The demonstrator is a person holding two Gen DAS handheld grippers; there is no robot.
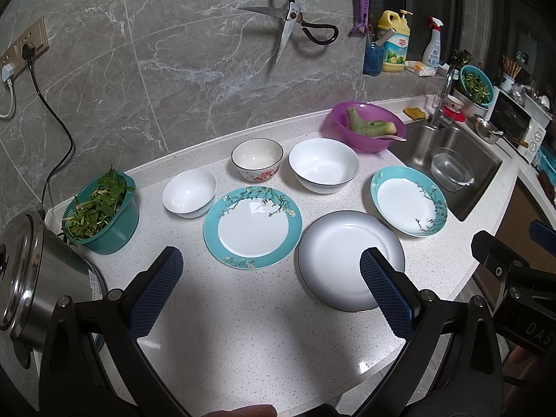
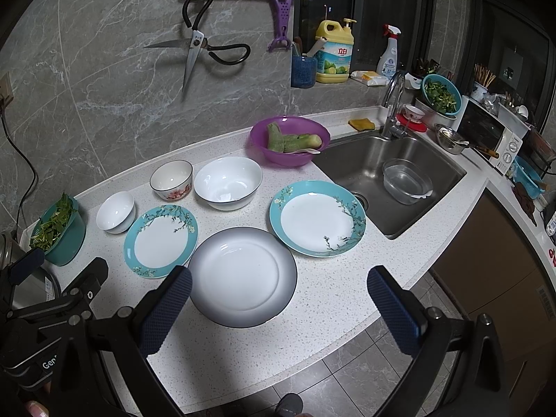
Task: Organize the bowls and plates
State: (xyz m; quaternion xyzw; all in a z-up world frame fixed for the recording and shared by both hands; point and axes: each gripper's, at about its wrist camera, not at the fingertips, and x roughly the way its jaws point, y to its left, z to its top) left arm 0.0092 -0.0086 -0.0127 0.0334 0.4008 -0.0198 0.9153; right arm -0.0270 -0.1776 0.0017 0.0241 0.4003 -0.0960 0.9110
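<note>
Six dishes lie spread ahead of us; both the left gripper (image 1: pixel 271 271) and right gripper (image 2: pixel 279 286) gape wide, empty. Just ahead of the right one, the white plate (image 2: pixel 242 276) lies flat, so our pads (image 2: pixel 166 316) may skid off its rim, shoving it into the teal plate (image 2: pixel 160 240) touching it.

The yellow detergent bottle (image 2: pixel 334 52) carries a label reading "立白". "DAS" stands on the right gripper's (image 1: pixel 531 326) body, and "Gen" on the left gripper's (image 2: pixel 45 365) body.
</note>
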